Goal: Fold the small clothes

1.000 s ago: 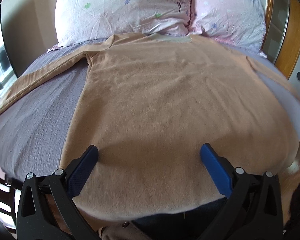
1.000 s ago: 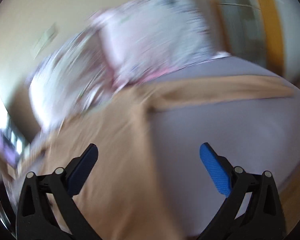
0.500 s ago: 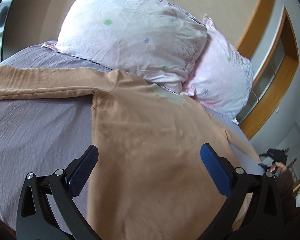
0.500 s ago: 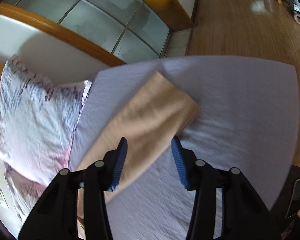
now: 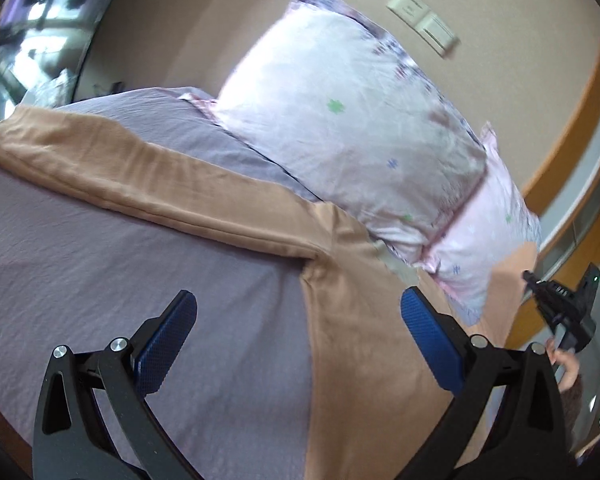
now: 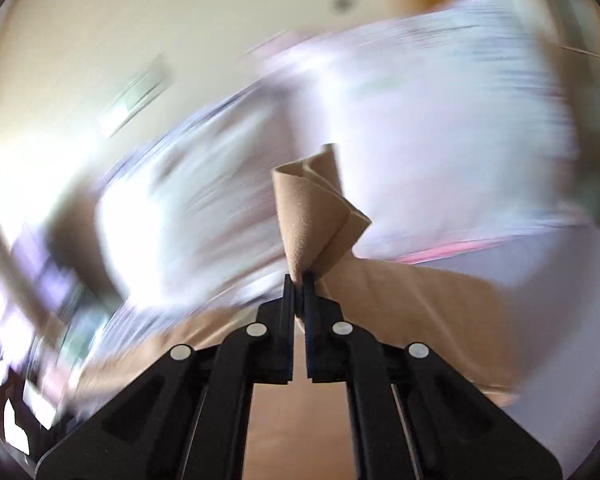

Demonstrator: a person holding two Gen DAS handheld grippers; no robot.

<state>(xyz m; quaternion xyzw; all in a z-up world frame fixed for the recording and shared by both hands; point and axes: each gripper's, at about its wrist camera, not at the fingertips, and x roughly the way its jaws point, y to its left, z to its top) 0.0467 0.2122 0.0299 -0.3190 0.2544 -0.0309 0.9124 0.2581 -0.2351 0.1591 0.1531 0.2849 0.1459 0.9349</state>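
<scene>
A tan long-sleeved shirt (image 5: 364, 344) lies spread on a bed with a lilac sheet (image 5: 100, 280). Its left sleeve (image 5: 132, 176) stretches out to the left. My left gripper (image 5: 298, 336) is open and empty, hovering over the shirt's armpit area. My right gripper (image 6: 298, 280) is shut on the cuff end of the shirt's right sleeve (image 6: 312, 220), which sticks up crumpled between the fingers and is lifted off the bed. The right gripper also shows at the far right of the left wrist view (image 5: 560, 312). The right wrist view is blurred by motion.
Two pale floral pillows (image 5: 352, 120) lean at the head of the bed, touching the shirt's collar. A beige wall with a switch plate (image 5: 422, 24) stands behind them. A wooden door frame (image 5: 572, 128) is at the right.
My right gripper has closed on the right sleeve's end and lifted it, swinging fast. My left gripper has moved left and forward, from the hem towards the left sleeve's armpit.
</scene>
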